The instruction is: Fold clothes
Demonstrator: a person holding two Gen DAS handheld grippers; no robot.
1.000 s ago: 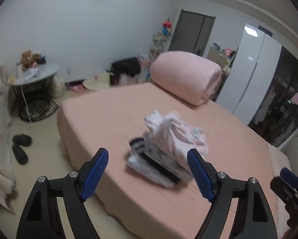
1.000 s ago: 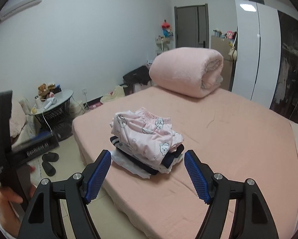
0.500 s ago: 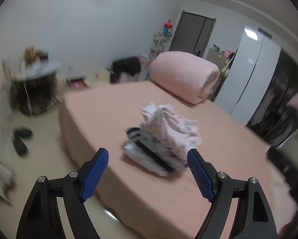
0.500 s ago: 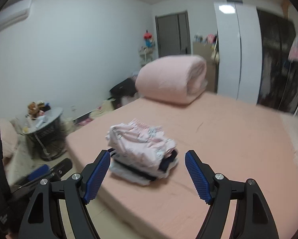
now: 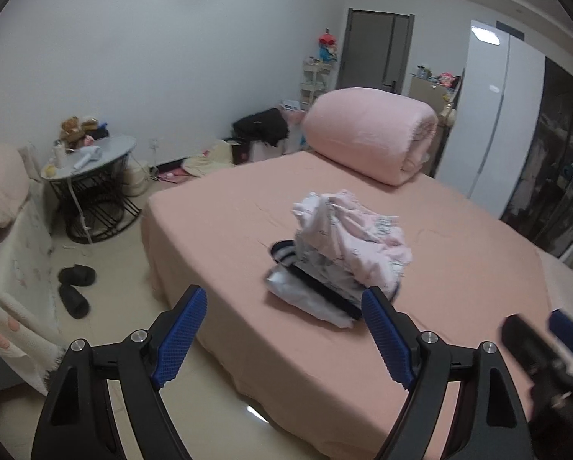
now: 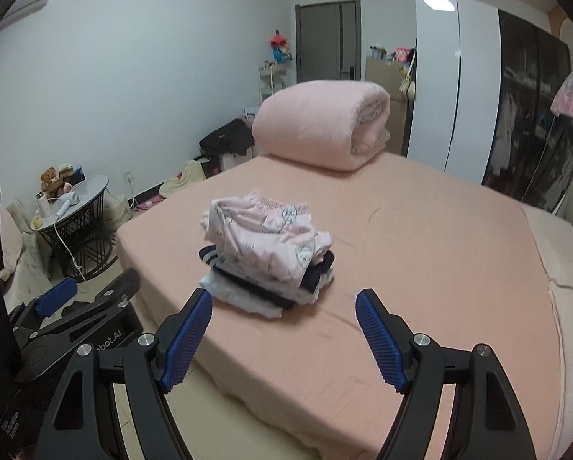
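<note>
While both claws gape empty (L (image 5: 284,333), R (image 6: 284,331)), clothes stack (image 6: 267,253) hides its lower layers.

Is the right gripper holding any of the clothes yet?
No. In the right wrist view the right gripper has its blue fingers spread apart and empty, short of the pile of clothes on the bed.

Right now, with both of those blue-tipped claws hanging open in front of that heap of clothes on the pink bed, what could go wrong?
The pink printed garment sits crumpled and lopsided atop the stack of folded clothes; grabbing it might drag the navy striped piece beneath along. The stack lies near the edge of the pink bed, so a tug could spill it floorwards. The left gripper and right gripper are close and might collide.
</note>
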